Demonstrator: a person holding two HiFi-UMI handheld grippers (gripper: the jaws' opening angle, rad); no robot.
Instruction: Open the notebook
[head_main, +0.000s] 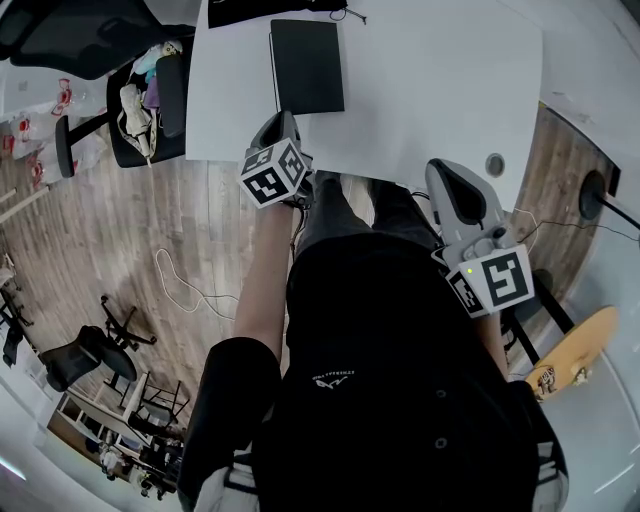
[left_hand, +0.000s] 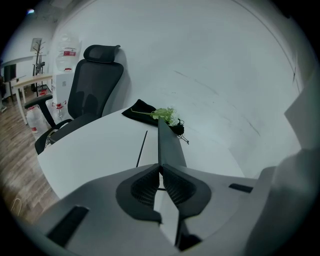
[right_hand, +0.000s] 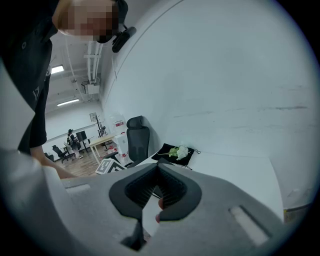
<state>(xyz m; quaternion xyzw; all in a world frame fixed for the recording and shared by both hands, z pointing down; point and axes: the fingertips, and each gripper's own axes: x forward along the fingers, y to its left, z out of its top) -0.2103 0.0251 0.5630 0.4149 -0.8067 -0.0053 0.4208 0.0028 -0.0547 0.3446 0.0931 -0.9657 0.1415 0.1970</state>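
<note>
Two grippers hang over the white bench. The left gripper, jaws pressed together, has its tips right at the near edge of the closed black notebook, which lies flat. Beyond it a black pouch has white flowers lying on it. The right gripper, well apart from the notebook, has its jaws closed tip to tip and holds nothing.

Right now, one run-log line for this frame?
black rectangular notebook: closed, flat on white table | left gripper: shut, at its near edge | right gripper: shut, away from notebook
</note>
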